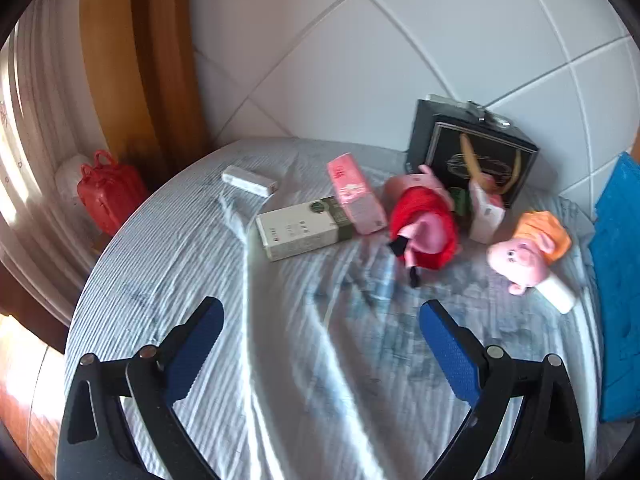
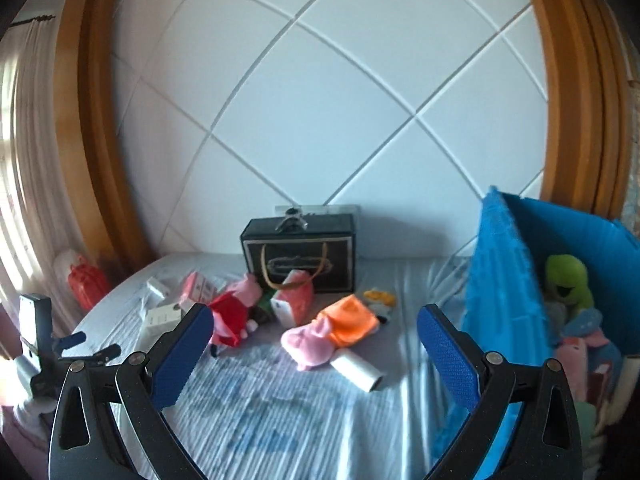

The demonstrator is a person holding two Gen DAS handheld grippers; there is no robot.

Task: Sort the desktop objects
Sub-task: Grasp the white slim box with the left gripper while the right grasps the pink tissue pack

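Objects lie on a striped blue cloth (image 1: 280, 360). A pig plush in a red dress (image 1: 424, 224) (image 2: 232, 312), a pig plush in an orange dress (image 1: 528, 252) (image 2: 332, 332), a white-green box (image 1: 300, 228), a pink carton (image 1: 356, 194), a small white box (image 1: 248, 180) and a white roll (image 2: 358, 370) sit at mid-table. My left gripper (image 1: 320, 324) is open and empty, short of them. My right gripper (image 2: 314, 330) is open and empty, framing the orange-dressed pig from the near side. The left gripper also shows at the left edge of the right wrist view (image 2: 76, 344).
A blue bin (image 2: 504, 280) at the right holds a green plush (image 2: 568, 280) and other toys. A black gift bag (image 2: 300, 256) stands at the back against the white panelled wall. A red bag (image 1: 108, 192) sits off the table at the left.
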